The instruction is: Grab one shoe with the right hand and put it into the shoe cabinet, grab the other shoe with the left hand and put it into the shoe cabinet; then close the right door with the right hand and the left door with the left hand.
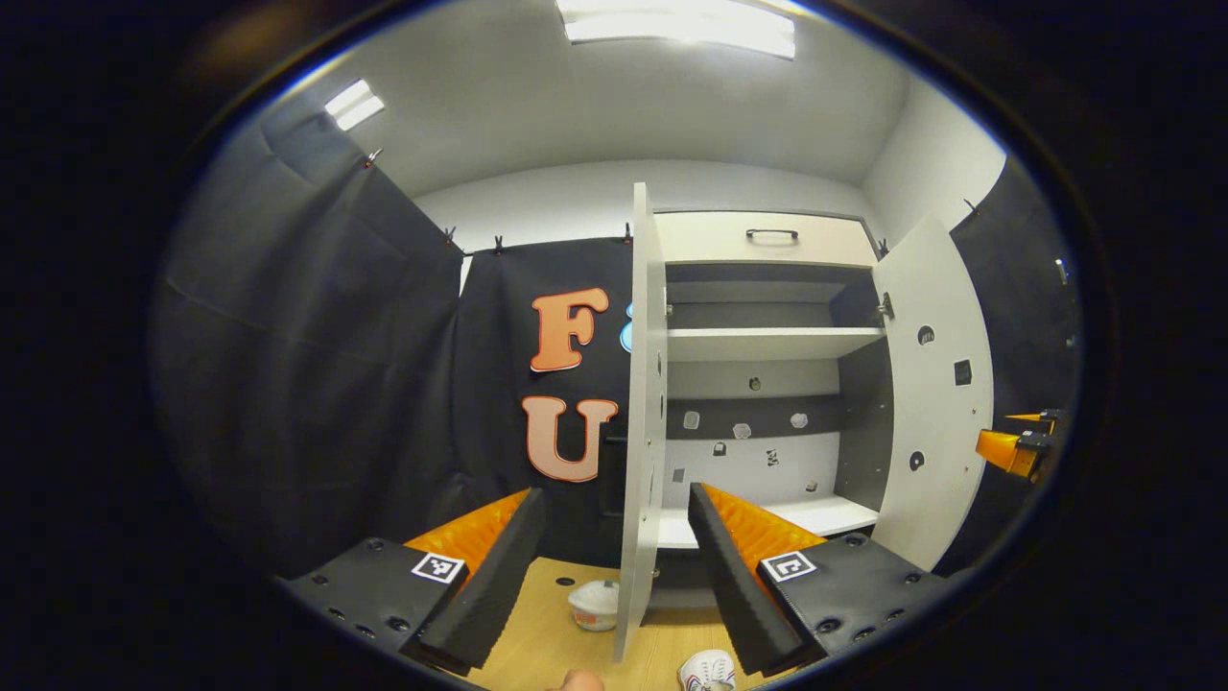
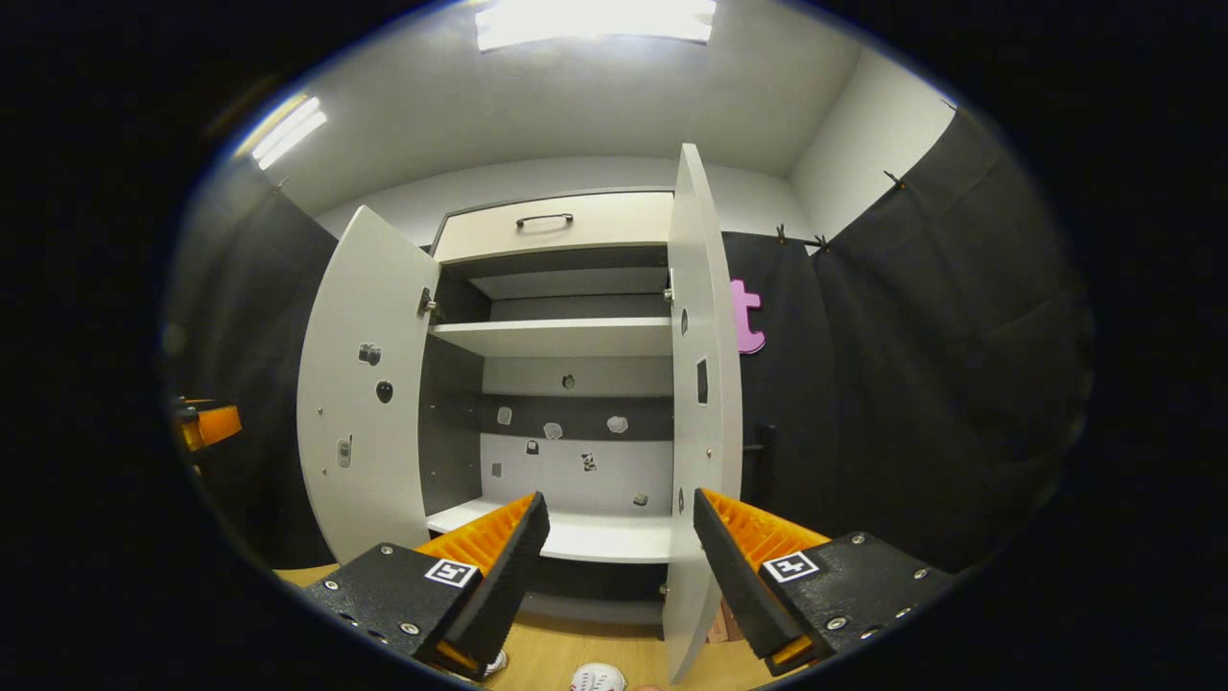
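Both tools are released with nothing between their fingers. Left tool (image 1: 614, 547) faces the shoe cabinet (image 1: 767, 240) from its left side, and the edge of the cabinet's left door (image 1: 645, 413) stands right between its fingers. Right tool (image 2: 619, 547) faces the same cabinet from the right side, with the right door (image 2: 700, 403) just inside its right finger (image 2: 729, 566).

Shoes lie low and close on the wooden floor (image 1: 547, 624) — under the fingers, not in the cabinet. In the left gripper view one white shoe (image 1: 708, 670) shows beneath the right finger; a small white cup-like thing (image 1: 595, 605) sits ahead between the fingers. In the right gripper view a white shoe toe (image 2: 597, 678) lies below the gap, and a second bit of white (image 2: 495, 662) peeks from under the left finger — I cannot tell what it is.

Count: two doors, both wide open; one drawer with one dark handle (image 2: 544, 220) on top; two shelves visible inside, both bare. Small stickers dot the cabinet's back and doors, too small to read.
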The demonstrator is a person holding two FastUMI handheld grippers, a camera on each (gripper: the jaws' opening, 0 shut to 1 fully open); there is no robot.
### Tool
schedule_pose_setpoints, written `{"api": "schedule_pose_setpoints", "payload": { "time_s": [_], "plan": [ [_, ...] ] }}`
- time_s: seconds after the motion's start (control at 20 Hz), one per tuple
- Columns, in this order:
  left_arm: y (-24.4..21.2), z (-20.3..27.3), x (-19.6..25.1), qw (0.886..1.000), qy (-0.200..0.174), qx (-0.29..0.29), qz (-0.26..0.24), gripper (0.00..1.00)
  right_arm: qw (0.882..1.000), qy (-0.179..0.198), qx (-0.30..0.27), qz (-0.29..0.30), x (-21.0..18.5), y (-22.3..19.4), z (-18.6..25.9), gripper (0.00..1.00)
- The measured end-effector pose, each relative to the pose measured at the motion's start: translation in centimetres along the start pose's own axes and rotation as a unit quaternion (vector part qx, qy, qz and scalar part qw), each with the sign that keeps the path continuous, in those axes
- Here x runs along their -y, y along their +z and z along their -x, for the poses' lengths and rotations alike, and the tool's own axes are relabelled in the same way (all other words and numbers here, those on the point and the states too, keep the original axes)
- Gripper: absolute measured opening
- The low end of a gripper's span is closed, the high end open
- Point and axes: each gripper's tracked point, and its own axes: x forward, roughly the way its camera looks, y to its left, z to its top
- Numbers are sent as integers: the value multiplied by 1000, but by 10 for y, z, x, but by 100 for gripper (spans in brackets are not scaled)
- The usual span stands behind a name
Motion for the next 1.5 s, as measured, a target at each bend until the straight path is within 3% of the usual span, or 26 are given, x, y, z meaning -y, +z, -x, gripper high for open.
{"api": "schedule_pose_setpoints", "payload": {
  "time_s": [0.3,0.65,0.95,1.0,1.05,1.5],
  "plan": [
    [3,1,-15,1000,-28,9,5,95,998,-5,-59,11,-30,-74,15,92],
    [-12,-10,-35,999,-26,6,20,98,989,-20,-146,4,-29,-211,23,92],
    [-26,-19,-43,1000,-7,2,-4,95,974,-40,-223,13,-5,-330,26,93],
    [-27,-19,-43,1000,-7,0,-6,96,971,-40,-235,12,-3,-347,28,88],
    [-30,-20,-42,1000,-9,-3,-6,95,968,-41,-246,10,-1,-361,30,93],
    [-44,-25,-43,1000,-13,-17,-6,95,937,-37,-346,31,6,-463,50,93]
  ]
}}
